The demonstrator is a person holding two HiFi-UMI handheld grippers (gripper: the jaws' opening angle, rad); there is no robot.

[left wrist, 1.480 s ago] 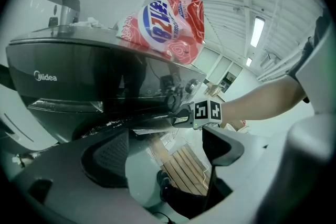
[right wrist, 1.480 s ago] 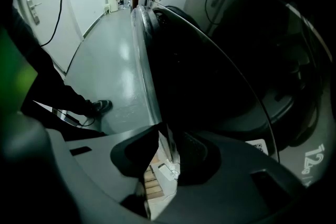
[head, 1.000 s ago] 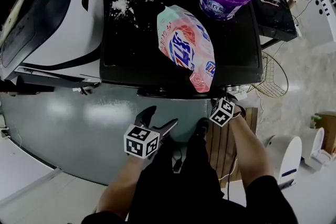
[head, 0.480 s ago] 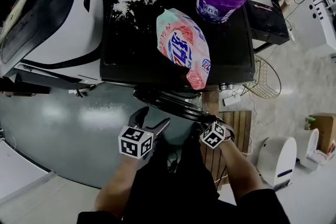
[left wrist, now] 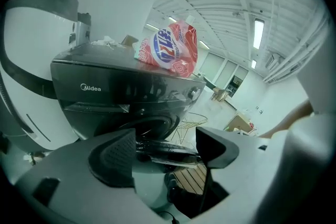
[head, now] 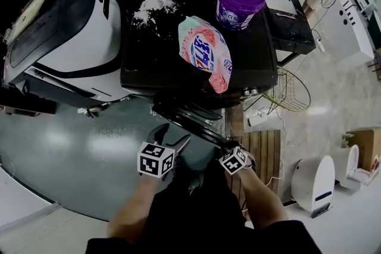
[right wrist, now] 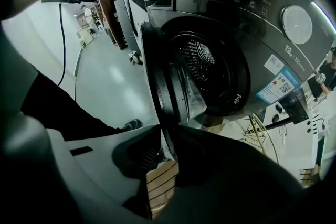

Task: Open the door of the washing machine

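I fear my right gripper (right wrist: pixel 168 136), fingers clamped on the washing machine door (right wrist: pixel 160 76) rim, slips off mid-swing, while my left gripper (left wrist: pixel 165 139) fingers are closing on nothing.

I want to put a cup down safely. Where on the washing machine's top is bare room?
The black top is bare at its front left, between the white powder and the detergent bag. A smaller patch lies right of the bag, in front of the purple bucket. The front is crowded: the door, held by the right gripper.
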